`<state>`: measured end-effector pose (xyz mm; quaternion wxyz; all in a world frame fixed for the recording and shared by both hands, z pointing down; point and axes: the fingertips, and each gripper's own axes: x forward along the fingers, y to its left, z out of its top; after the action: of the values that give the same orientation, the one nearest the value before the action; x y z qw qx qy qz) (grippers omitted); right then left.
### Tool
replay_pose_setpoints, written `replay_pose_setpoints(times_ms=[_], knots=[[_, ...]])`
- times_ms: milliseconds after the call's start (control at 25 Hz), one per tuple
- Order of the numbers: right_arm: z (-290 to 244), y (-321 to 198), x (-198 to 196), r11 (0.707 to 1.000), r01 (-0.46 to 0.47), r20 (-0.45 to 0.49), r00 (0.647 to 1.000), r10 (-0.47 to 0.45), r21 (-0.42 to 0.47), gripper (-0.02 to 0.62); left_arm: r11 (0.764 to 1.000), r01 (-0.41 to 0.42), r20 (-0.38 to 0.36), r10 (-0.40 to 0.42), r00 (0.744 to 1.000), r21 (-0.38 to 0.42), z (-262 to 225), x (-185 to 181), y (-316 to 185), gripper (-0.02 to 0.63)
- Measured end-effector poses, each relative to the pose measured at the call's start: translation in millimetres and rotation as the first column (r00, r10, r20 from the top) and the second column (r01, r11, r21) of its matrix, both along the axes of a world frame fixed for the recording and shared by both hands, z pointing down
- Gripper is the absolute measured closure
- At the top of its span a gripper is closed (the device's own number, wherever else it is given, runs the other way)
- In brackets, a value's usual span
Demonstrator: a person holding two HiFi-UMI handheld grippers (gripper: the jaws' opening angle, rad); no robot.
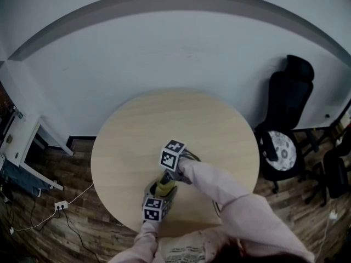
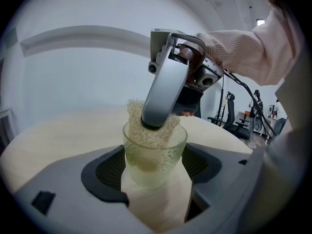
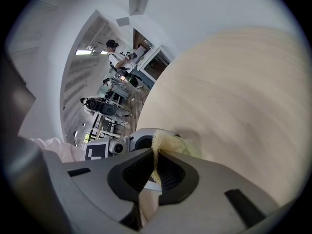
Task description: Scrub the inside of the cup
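Because scrubbing wants one thing held fast and another free to move, the two tongs split the work. The left tongs (image 2: 154,174) are clenched on the lower wall of a clear greenish pebbled glass cup (image 2: 154,152), one dark ribbed pad on each flank. The cup stands upright between them with its mouth open upward. I judge that this grip is there to stop the cup turning or sliding under the rubbing. Whether its base rests on the surface below or hangs just over it, I cannot tell.

The right tongs (image 3: 155,172) are shut tight on a pale yellow mesh scrubbing sponge (image 2: 139,112), pinching it thin so that its loose bulk spills past the tips. Those tips come down at a slant from above the left tongs into the cup's mouth. The sponge fills the upper part of the inside and lies against the wall. One corner stands up over the rim on the side away from the right tongs' body. This looks like the scrub itself rather than an approach.

Behind the right tongs a pink ribbed sleeve (image 1: 219,185) leads back to the person. Under both tongs lies a round pale wooden bench (image 1: 214,125), with the work set near its close edge. Well beyond the right tongs a black office chair (image 1: 285,108) stands by a white wall (image 1: 181,53).
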<state>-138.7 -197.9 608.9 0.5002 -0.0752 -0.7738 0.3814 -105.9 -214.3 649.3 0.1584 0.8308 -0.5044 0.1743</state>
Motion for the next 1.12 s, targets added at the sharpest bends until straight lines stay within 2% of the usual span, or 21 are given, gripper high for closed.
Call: replay_pose_setpoints(times_ms=[160, 280, 360, 400, 560, 760, 920, 1000, 1040, 1120], knots=[[-5, 2, 1, 0.999, 0.039, 0.009, 0.999, -0.04, 0.025, 0.569, 1.0, -0.002, -0.001, 0.002, 1.0, -0.001, 0, 1, 0, 0.244], [-8, 4, 2, 0.99, 0.118, 0.01, 0.993, -0.119, 0.075, 0.568, 1.0, -0.002, 0.001, 0.002, 1.0, -0.001, 0, 0, 1, 0.244], [-10, 7, 4, 0.966, 0.214, 0.02, 0.975, -0.219, 0.141, 0.568, 1.0, -0.002, 0.003, 0.002, 1.0, -0.002, 0, 0, 1, 0.244], [-10, 8, 5, 0.944, 0.273, 0.025, 0.959, -0.283, 0.184, 0.568, 1.0, -0.001, 0.003, 0.001, 1.0, -0.002, 0, 0, 1, 0.244], [-11, 9, 11, 0.817, 0.467, 0.001, 0.868, -0.497, 0.338, 0.568, 1.0, 0.0, 0.002, 0.0, 1.0, -0.002, 0, 0, 0, 0.244], [-15, 12, 13, 0.652, 0.613, -0.048, 0.744, -0.666, 0.447, 0.568, 1.0, 0.003, -0.001, -0.003, 1.0, -0.003, 0, 0, 1, 0.244], [-20, 14, 12, 0.465, 0.713, -0.126, 0.605, -0.786, 0.526, 0.568, 1.0, 0.006, 0.0, -0.006, 1.0, -0.002, -1, -1, 1, 0.244], [-22, 16, 9, 0.391, 0.733, -0.144, 0.548, -0.824, 0.556, 0.568, 1.0, 0.008, 0.002, -0.008, 1.0, -0.001, -1, -1, 1, 0.244], [-23, 16, 9, 0.365, 0.744, -0.154, 0.526, -0.837, 0.559, 0.568, 1.0, 0.008, 0.002, -0.008, 1.0, -0.002, -1, -1, 0, 0.244], [-22, 17, 12, 0.336, 0.763, -0.168, 0.497, -0.851, 0.552, 0.568, 1.0, 0.009, 0.002, -0.009, 1.0, -0.002, -1, 1, 0, 0.244]])
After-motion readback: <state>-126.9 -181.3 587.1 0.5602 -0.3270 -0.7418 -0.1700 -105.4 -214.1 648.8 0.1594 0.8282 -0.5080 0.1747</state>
